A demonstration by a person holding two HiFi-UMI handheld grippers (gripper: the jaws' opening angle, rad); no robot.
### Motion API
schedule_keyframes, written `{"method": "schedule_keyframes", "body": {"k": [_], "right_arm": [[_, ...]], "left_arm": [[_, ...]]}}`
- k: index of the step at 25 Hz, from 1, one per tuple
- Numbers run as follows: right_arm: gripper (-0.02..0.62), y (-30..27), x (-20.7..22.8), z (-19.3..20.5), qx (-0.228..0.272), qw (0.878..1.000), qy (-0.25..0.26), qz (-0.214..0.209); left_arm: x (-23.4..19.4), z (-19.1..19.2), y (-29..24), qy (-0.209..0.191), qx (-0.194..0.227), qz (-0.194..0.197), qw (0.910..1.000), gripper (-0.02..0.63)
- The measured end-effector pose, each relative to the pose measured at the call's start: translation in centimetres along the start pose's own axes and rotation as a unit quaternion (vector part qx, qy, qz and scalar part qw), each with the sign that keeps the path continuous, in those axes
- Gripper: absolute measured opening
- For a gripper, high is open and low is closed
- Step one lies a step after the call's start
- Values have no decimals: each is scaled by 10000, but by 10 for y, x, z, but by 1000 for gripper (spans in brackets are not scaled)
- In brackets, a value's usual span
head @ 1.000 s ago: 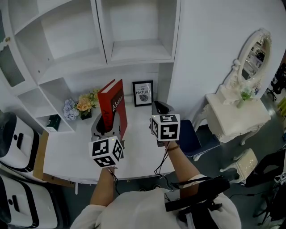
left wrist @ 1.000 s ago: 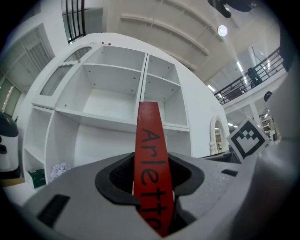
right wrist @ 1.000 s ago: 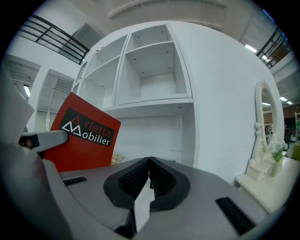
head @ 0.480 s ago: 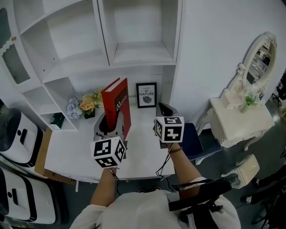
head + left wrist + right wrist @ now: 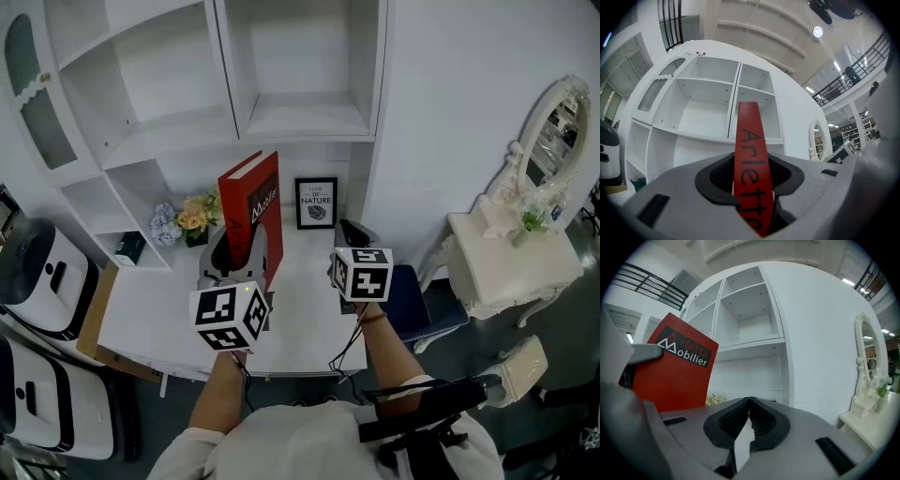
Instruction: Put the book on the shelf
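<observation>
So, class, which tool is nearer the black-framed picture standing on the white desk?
Right. The right tool hovers just right of the black-framed picture; the left tool, gripping the red hardback book, sits farther away to its left.

home set inside hall: shelving (image 5: 302,114), vanity mirror (image 5: 555,127), balcony railing (image 5: 874,49)

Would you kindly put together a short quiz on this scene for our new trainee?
1. True or false: the fingers of the right gripper are shut on the red book.
2. What stands on the desk to the right of the flowers and the book? A) a framed picture B) a lamp C) a mug
3. Fill in: the book is held upright by the ____ gripper.
Key: 1 false, the right gripper is shut on nothing; 2 A; 3 left, the left gripper grips it.
</observation>
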State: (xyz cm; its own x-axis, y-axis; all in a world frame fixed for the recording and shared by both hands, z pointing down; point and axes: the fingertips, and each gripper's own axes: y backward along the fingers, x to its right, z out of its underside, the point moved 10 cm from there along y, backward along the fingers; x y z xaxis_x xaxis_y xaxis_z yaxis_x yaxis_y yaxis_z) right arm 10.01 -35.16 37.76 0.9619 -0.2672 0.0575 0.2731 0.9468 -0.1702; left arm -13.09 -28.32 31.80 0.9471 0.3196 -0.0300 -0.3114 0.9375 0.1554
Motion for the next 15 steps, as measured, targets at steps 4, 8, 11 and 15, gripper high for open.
{"method": "schedule_keyframes", "body": {"k": [4, 8, 11, 15], "right_arm": [[21, 0, 2, 1, -8, 10000, -46, -24], [21, 0, 5, 3, -30, 10000, -82, -46], [21, -1, 5, 4, -45, 10000, -72, -50], [21, -4, 8, 2, -34, 10000, -46, -29]], "left_arm": [[4, -12, 2, -60, 77, -4, 10000, 172], [9, -27, 4, -92, 189, -9, 9998, 172], [9, -39, 3, -89, 296, -18, 9995, 173], [10, -52, -1, -160, 433, -19, 9989, 173]]}}
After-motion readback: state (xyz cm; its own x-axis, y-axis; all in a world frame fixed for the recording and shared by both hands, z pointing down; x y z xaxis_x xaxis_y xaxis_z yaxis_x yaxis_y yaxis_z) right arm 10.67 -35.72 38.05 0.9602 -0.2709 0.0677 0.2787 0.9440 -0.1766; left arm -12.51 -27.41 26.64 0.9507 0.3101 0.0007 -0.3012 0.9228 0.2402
